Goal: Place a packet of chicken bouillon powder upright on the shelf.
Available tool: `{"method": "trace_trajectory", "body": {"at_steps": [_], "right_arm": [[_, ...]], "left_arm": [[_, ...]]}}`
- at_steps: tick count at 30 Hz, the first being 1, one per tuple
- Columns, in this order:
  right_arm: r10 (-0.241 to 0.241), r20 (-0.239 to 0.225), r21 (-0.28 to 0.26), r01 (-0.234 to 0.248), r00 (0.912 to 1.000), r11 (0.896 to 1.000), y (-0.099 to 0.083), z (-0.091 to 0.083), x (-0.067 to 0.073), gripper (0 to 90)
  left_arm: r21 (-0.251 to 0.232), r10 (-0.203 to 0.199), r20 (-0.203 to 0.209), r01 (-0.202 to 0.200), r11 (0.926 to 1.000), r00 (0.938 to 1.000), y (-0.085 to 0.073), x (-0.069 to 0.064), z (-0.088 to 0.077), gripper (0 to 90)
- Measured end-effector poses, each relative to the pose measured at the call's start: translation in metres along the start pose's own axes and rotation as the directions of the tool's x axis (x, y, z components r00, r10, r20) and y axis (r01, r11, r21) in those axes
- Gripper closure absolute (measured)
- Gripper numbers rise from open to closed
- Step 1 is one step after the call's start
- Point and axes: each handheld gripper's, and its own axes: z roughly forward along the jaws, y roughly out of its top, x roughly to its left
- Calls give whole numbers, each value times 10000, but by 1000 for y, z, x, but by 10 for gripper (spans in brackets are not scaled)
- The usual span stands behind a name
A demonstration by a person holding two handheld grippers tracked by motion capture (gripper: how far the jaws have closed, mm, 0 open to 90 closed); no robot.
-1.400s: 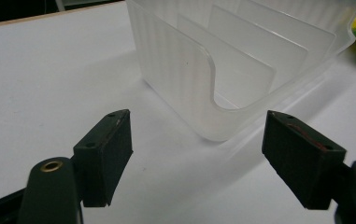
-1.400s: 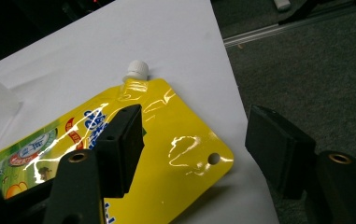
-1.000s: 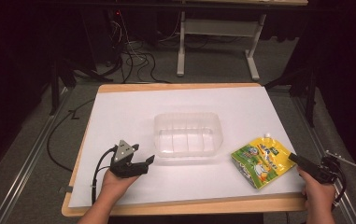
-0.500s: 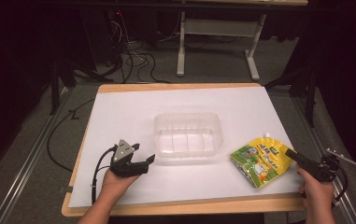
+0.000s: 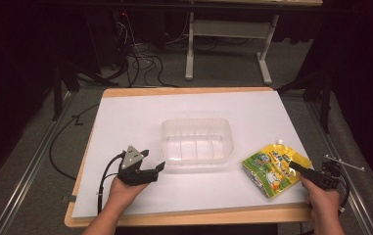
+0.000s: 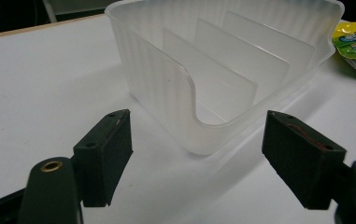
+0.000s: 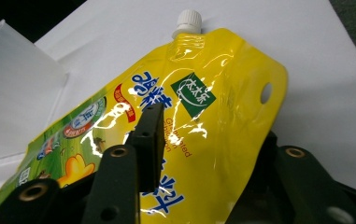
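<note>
since a second ago my right claw (image 7: 199, 154) has slid onto the pouch (image 5: 275, 169); jaws straddle its edge, not visibly shut; pouch lies right of the tub (image 5: 197, 142); i'd pinch deeper; left claw (image 6: 203, 158) gapes empty.

The right hand-held gripper (image 7: 203, 149) straddles the yellow spouted pouch's (image 7: 213, 93) edge.

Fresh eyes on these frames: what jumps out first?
The bright yellow spouted pouch at the table's right front edge, with the right hand-held gripper straddling its near edge, one jaw over it and one under, in the right gripper view. Next, the clear ribbed plastic bin at the centre of the white sheet; the left hand-held gripper sits open facing its corner.
</note>
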Motion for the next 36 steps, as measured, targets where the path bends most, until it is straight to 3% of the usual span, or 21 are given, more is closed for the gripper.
{"method": "trace_trajectory", "body": {"at_steps": [7, 12, 20, 26, 34, 35, 36], "right_arm": [[149, -58, 168, -148, 9999, 9997, 1, 3, -3, 696], [-286, 268, -20, 286, 9992, 9996, 2, 0, 1, 897], [-1202, 10, -1060, 1197, 9927, 9871, 9, -15, 25, 900], [-2128, -519, -1906, 1995, 9757, 9612, 15, -30, 55, 900], [-3396, -1013, -2580, 3049, 9351, 9167, 19, -41, 98, 900], [-3626, -997, -2684, 3258, 9266, 9065, 20, -42, 105, 900], [-3626, -997, -2684, 3258, 9266, 9065, 20, -42, 105, 900]], "left_arm": [[-81, -131, 0, 131, 9999, 9999, 0, 1, -3, 261], [-136, -175, -34, 175, 9998, 9998, 0, 2, -3, 261], [-173, -189, -23, 188, 9997, 9998, 0, 3, -4, 261], [-267, -222, -12, 221, 9994, 9998, 0, 3, -5, 262], [-303, -109, 9, 110, 9995, 9999, 0, 2, -5, 264], [-323, -121, 33, 122, 9994, 9999, 0, 2, -5, 264], [-323, -121, 33, 122, 9994, 9999, 0, 2, -5, 264]]}}
